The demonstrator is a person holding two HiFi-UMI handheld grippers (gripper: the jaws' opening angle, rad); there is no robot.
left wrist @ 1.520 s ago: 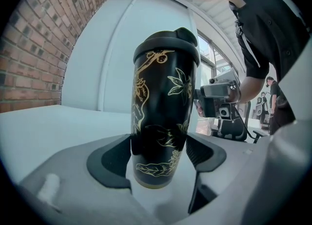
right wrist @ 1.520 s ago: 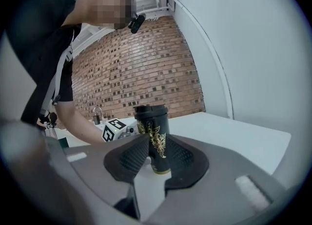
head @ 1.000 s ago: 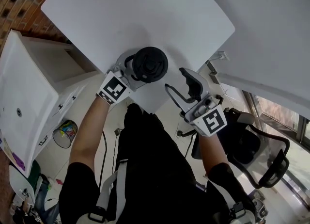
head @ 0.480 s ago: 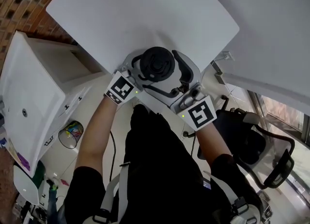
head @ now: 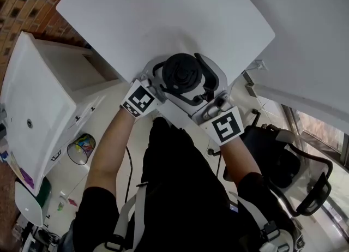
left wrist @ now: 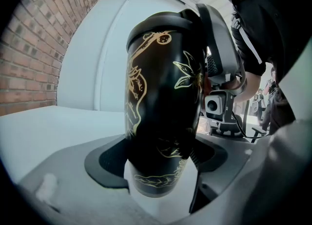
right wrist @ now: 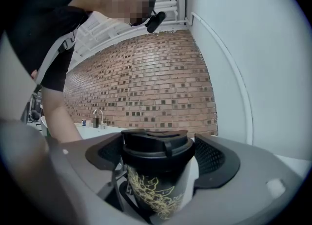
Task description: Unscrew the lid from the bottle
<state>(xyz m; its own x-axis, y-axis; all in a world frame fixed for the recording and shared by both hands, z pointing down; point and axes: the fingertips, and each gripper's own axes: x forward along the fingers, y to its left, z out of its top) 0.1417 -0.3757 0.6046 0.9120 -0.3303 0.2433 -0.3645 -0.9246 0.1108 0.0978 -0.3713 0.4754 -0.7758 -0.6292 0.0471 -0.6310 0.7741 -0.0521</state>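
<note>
A black bottle (left wrist: 163, 97) with gold flower drawings stands at the white table's near edge. Its black lid (head: 182, 75) faces up at me. My left gripper (left wrist: 158, 165) is shut on the bottle's lower body, with a pad against each side. My right gripper (right wrist: 158, 156) comes in level from the right and is shut on the lid (right wrist: 157, 146). Its jaws have just been closing, with the lid between them and both pads against its rim. In the head view the right gripper's fingers (head: 206, 76) curve round the lid. The bottle's body is hidden beneath it there.
The white table (head: 163, 16) stretches away beyond the bottle. A white cabinet (head: 38, 103) stands to the left, with a small bin (head: 79, 151) on the floor by it. A black chair (head: 297, 177) is at the lower right. A brick wall (right wrist: 146, 83) lies behind.
My right gripper has moved in from the right, off the table's edge, to the bottle. Its jaws have opened wide and now sit round the lid. The left gripper and the bottle have kept still.
</note>
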